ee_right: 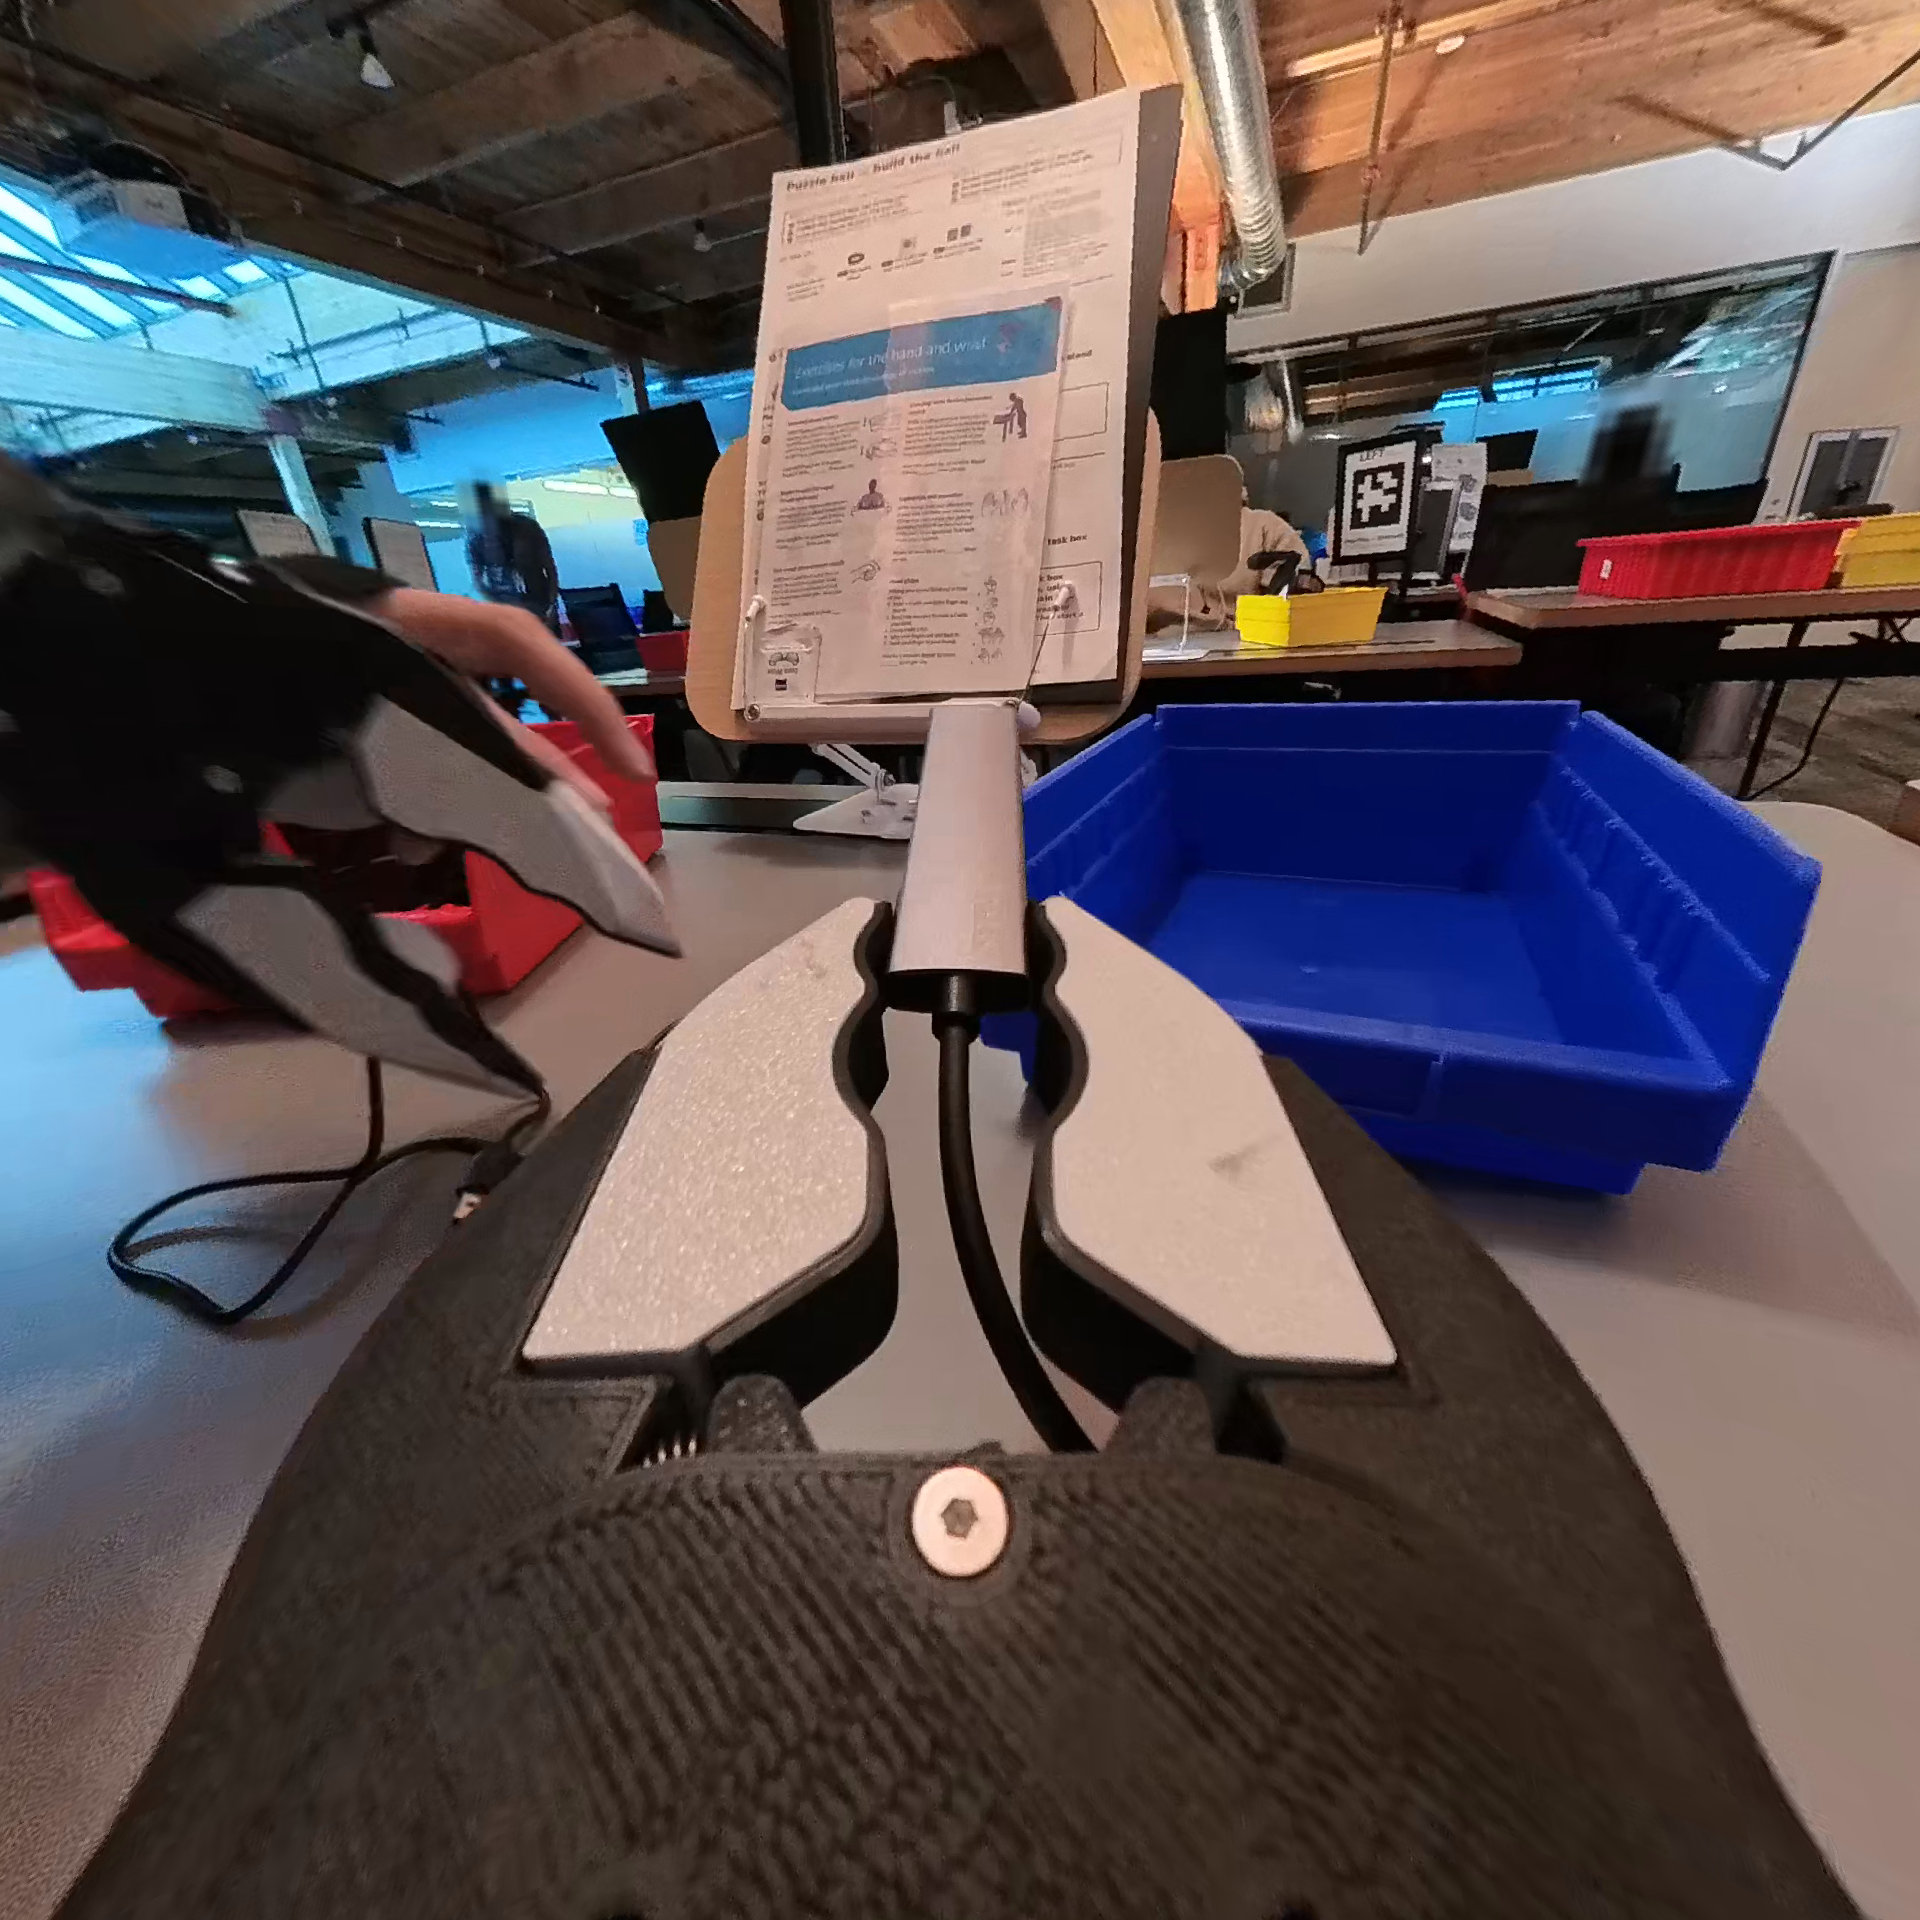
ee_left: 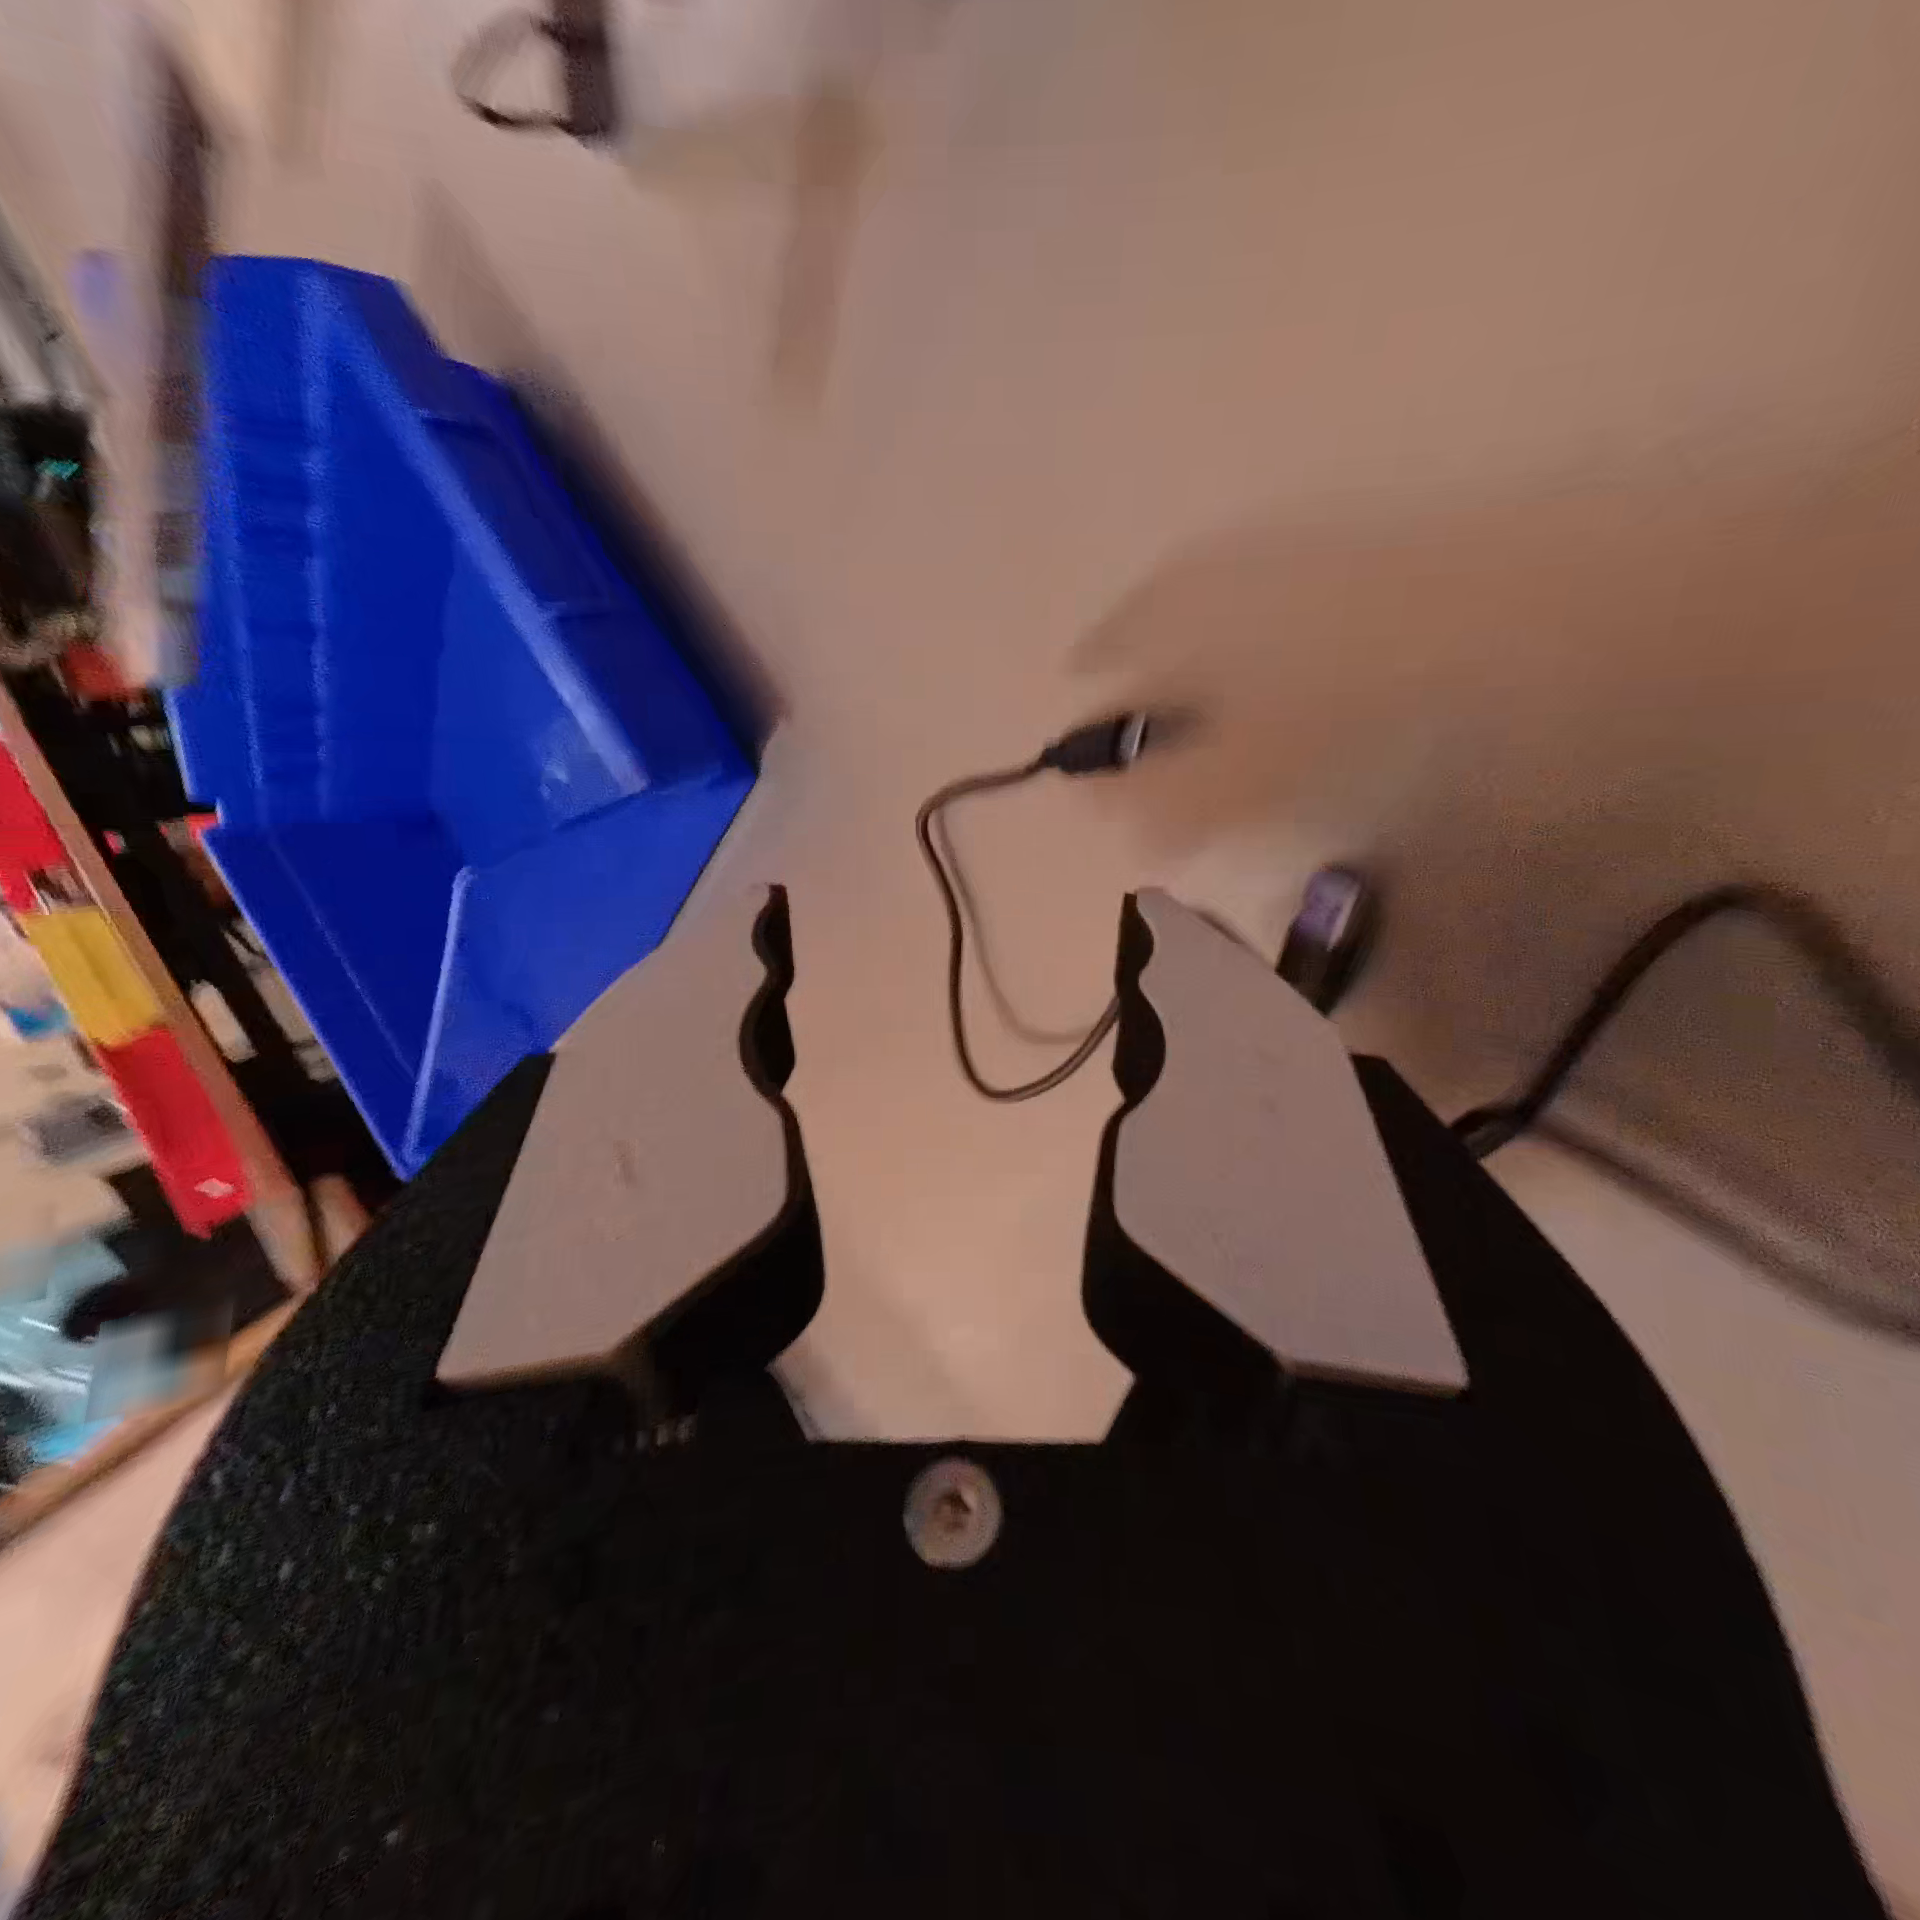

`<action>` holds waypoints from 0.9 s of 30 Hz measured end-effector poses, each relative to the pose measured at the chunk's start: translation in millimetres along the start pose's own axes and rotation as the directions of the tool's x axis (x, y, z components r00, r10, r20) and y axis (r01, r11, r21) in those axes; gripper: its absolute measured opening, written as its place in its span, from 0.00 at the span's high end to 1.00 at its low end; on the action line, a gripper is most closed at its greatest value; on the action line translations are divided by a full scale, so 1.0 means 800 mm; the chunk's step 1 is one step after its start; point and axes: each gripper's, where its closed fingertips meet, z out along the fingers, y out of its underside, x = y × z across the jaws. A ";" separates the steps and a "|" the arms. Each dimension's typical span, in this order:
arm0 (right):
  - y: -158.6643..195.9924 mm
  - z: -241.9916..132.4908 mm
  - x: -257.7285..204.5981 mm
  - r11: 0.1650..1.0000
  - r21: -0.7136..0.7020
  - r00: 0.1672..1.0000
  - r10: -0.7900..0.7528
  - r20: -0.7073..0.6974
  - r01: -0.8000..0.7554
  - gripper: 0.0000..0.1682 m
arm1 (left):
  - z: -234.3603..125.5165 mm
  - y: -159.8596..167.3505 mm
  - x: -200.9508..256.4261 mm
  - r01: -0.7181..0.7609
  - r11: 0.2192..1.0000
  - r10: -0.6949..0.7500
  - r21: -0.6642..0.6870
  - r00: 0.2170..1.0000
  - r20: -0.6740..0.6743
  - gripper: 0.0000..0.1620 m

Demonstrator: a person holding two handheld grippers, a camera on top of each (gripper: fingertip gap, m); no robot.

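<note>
My right gripper (ee_right: 956, 914) is shut on a slim grey hub bar (ee_right: 956, 821), which points forward and up. The bar's black cable (ee_right: 961, 1143) runs back between the fingers. My left gripper (ee_left: 956, 899) is open and empty, tilted down over the table. A thin dark cable (ee_left: 935, 831) with a plug (ee_left: 1091, 743) lies just beyond its fingertips. In the right wrist view the left gripper (ee_right: 597, 1016) hovers at the left above a looped black cable (ee_right: 260, 1226). A hand (ee_right: 540, 665) holds it. The left wrist view is blurred.
An empty blue bin (ee_right: 1403, 935) stands on the grey table (ee_right: 1662, 1351) at the right, and shows in the left wrist view (ee_left: 447, 675). A red bin (ee_right: 520, 914) sits behind the left gripper. A stand with printed sheets (ee_right: 935, 468) rises at the back.
</note>
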 end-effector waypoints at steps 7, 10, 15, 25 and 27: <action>-0.002 -0.002 0.007 0.998 0.016 0.998 0.056 0.000 -0.056 0.86 | 0.051 0.002 0.000 -0.081 0.990 0.113 0.117 0.946 -0.303 0.69; -0.003 -0.003 0.008 0.997 0.019 0.997 0.078 0.018 -0.079 0.86 | 0.061 -0.016 0.006 -0.066 0.982 0.127 0.175 0.922 -0.366 0.70; -0.002 0.000 0.008 0.996 0.010 0.996 0.088 0.028 -0.088 0.86 | 0.068 -0.029 0.034 -0.017 0.978 0.124 0.208 0.850 -0.512 0.81; 0.006 0.007 0.013 0.998 -0.037 0.998 0.057 -0.028 -0.058 0.86 | 0.072 -0.035 0.039 0.454 0.886 -0.303 0.096 0.724 -0.620 0.96; 0.010 0.009 0.013 0.998 -0.058 0.998 0.033 -0.049 -0.036 0.86 | 0.071 -0.031 0.039 0.525 0.850 -0.391 0.040 0.682 -0.618 0.96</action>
